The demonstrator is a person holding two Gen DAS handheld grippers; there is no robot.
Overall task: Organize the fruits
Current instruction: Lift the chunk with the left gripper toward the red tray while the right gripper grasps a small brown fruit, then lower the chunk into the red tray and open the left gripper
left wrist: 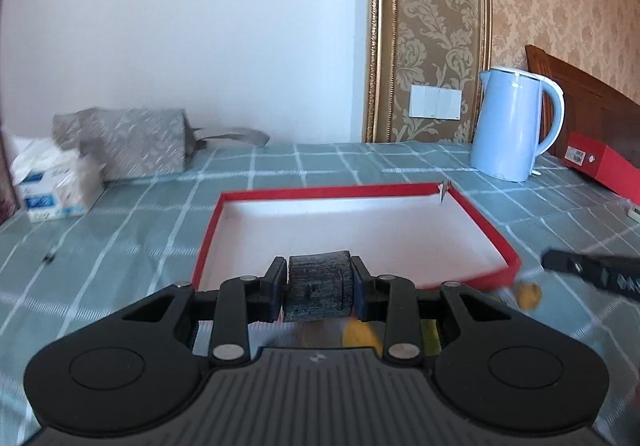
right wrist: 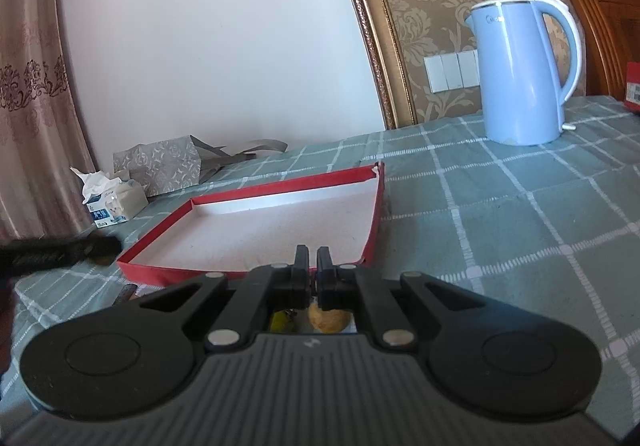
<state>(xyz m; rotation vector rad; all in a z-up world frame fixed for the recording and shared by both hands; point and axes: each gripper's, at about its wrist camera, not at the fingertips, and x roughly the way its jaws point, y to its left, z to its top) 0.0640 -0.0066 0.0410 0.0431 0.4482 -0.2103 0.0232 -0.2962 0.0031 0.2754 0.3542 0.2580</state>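
the counter (left wrist: 120,238), covered in a checked cloth, is carrying everything. on it a shallow red-rimmed box (left wrist: 490,234) is lying empty, its long axis running across the left wrist view; a blue kettle (left wrist: 512,125) is standing well behind it. the left gripper (left wrist: 319,288) is gripping a dark, rough, fruit-like lump (left wrist: 319,286) just above the box's near edge, so the box floor is lying straight ahead of it. the right gripper (right wrist: 313,278) is sitting pinched nearly together, holding nothing, beside the box's near right corner. small yellow fruits (right wrist: 328,318) are waiting on the cloth under both grippers, nearer the right one.
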